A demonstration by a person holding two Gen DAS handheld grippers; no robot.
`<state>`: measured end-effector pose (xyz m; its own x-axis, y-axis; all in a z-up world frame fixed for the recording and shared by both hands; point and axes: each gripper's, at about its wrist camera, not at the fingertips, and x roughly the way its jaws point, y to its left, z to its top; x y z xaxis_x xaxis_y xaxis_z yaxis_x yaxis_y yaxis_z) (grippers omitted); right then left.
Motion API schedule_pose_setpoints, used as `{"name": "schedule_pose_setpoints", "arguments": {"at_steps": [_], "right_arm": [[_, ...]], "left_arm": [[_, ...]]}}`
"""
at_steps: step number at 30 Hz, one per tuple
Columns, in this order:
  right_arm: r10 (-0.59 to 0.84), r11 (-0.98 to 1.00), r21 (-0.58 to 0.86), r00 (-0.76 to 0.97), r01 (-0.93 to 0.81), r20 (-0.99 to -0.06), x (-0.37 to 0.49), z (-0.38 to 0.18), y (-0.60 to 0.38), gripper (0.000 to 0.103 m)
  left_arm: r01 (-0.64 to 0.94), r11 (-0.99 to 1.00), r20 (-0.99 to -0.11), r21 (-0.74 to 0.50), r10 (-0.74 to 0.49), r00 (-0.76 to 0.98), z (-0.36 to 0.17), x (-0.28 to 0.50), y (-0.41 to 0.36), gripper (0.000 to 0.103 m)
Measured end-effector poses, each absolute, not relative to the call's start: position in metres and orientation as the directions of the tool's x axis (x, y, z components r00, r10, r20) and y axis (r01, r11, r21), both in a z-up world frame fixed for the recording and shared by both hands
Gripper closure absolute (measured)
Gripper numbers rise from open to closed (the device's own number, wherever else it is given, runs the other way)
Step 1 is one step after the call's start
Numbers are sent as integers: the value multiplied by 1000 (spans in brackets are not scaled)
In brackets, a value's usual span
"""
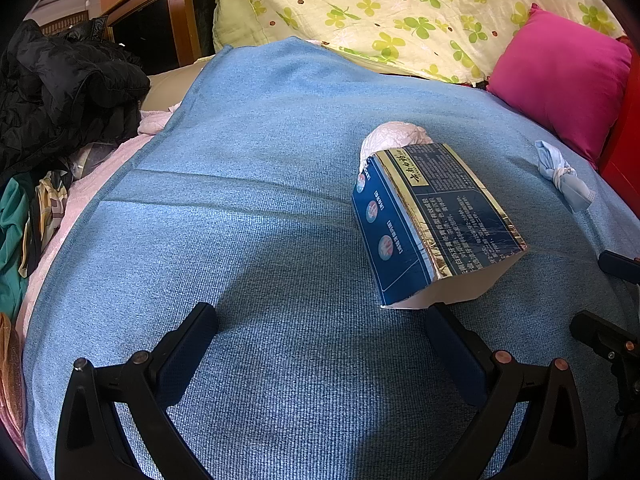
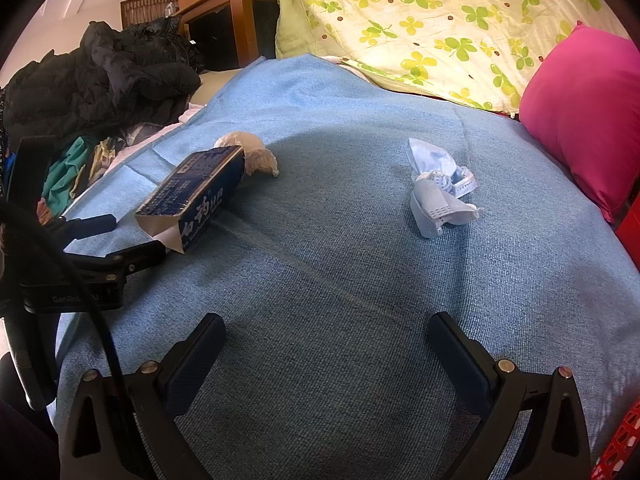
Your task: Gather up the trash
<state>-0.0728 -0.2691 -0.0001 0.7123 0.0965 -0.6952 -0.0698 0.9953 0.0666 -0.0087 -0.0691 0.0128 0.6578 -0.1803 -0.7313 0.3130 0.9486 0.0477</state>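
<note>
Box point(image 1: 432, 220) beside wad point(image 1: 390, 140), mask point(image 2: 438, 188)

A lived-in home bedroom: a blue blanket point(image 1: 260, 160) covers the bed, a clover-print quilt point(image 1: 400, 8) (with a pink cushion point(image 1: 560, 76) beside it) at 12 o'clock, heaped clothes point(image 1: 60, 92) at 9 o'clock.
</note>
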Motion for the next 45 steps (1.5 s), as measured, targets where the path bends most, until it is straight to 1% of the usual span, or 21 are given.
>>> {"name": "schedule_pose_setpoints", "arguments": {"at_steps": [19, 32, 41, 45], "right_arm": [[102, 995, 77, 715, -67, -692, -73, 0, -271, 0], [177, 982, 173, 730, -82, -660, -76, 3, -284, 0], [178, 981, 175, 729, -81, -661, -76, 4, -285, 0], [118, 992, 108, 723, -60, -681, -81, 4, -277, 0]], "left_arm": [[313, 949, -732, 47, -180, 657, 13, -9, -69, 0], [313, 949, -732, 48, -180, 657, 13, -9, -69, 0], [312, 949, -732, 47, -180, 657, 13, -8, -69, 0], [312, 949, -731, 48, -179, 659, 13, -8, -70, 0]]}}
